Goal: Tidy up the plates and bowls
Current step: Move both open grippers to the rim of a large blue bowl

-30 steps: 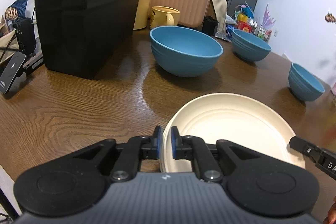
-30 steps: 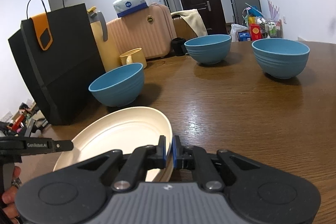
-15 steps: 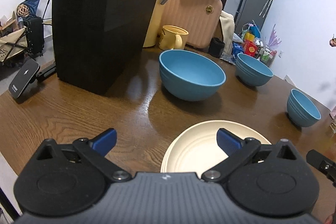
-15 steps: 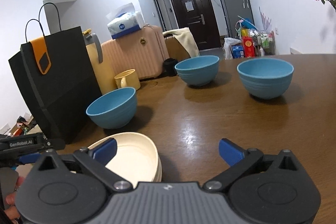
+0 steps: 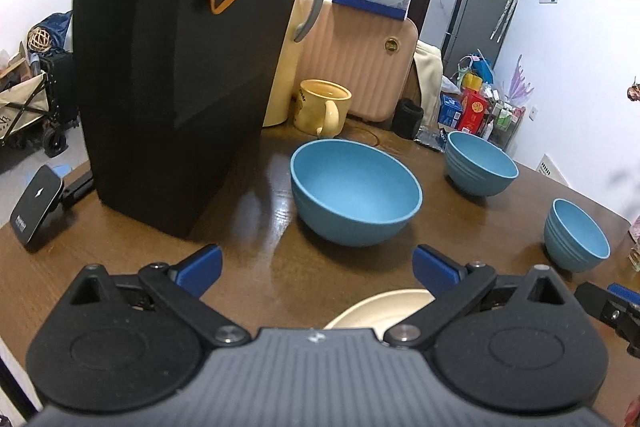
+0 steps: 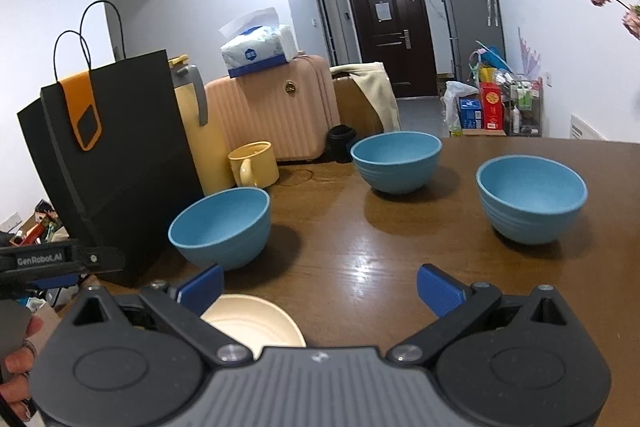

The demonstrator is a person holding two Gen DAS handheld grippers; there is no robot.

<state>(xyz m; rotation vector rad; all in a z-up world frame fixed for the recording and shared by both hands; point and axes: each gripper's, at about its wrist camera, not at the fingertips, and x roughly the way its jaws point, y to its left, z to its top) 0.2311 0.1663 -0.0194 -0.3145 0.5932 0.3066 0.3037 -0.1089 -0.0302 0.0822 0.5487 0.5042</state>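
A cream plate [image 5: 380, 309] [image 6: 252, 323] lies on the wooden table [image 5: 260, 187], just below both grippers and partly hidden by their bodies. My left gripper [image 5: 316, 267] is wide open above it, nothing between its blue pads. My right gripper [image 6: 320, 287] is also wide open and empty. Three blue bowls stand beyond: a large bowl [image 5: 356, 201] [image 6: 222, 227], a middle bowl [image 5: 480, 169] [image 6: 396, 161] and a small bowl [image 5: 578, 235] [image 6: 530, 197]. The right gripper's finger shows at the right edge of the left wrist view; the left gripper's arm and a hand show at the left edge of the right wrist view.
A tall black paper bag [image 5: 176, 67] [image 6: 104, 163] stands on the table at left. A yellow mug [image 5: 322, 107] [image 6: 254, 165] and a yellow jug [image 6: 200, 135] sit behind the large bowl. A black phone-like device [image 5: 34, 213] lies near the left table edge. Pink suitcase [image 5: 356, 67] behind the table.
Both grippers were shut on the plate's rim a second ago; they opened, let the plate rest on the table, and rose and drew back, so the plate now shows lower and smaller.
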